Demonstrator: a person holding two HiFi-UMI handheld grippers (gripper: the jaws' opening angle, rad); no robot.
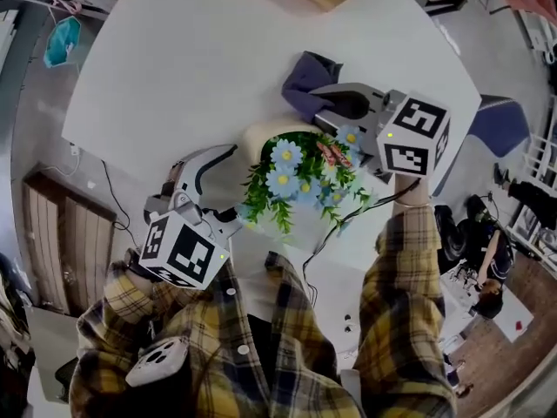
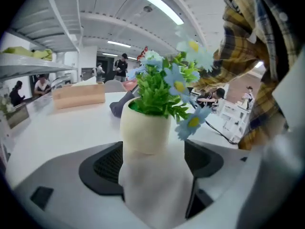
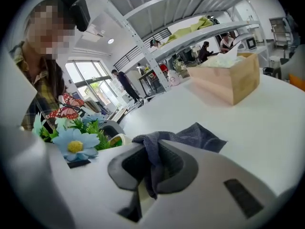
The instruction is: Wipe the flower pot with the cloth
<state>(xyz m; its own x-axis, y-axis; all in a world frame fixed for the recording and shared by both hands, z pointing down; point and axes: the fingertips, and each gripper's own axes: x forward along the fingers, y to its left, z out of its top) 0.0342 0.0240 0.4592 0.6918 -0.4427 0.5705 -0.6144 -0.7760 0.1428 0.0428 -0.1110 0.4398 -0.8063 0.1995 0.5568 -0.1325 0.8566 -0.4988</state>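
A cream flower pot [image 1: 258, 139] with green leaves and blue artificial flowers [image 1: 300, 177] stands tilted near the white table's front edge. My left gripper [image 1: 231, 162] is shut on the pot's lower body; in the left gripper view the pot [image 2: 145, 125] fills the gap between the black pads [image 2: 107, 166]. My right gripper [image 1: 341, 104] sits just behind the pot, shut on a grey-purple cloth [image 1: 306, 77]. In the right gripper view the cloth [image 3: 200, 135] is pinched between the jaws and trails onto the table, with the flowers [image 3: 74, 144] at the left.
The white table [image 1: 174, 59] stretches away behind the pot. A wooden tissue box [image 3: 228, 78] stands at its far side, also seen as the box [image 2: 78, 95]. A black cable [image 1: 339, 220] runs over the front edge. People and shelving fill the background.
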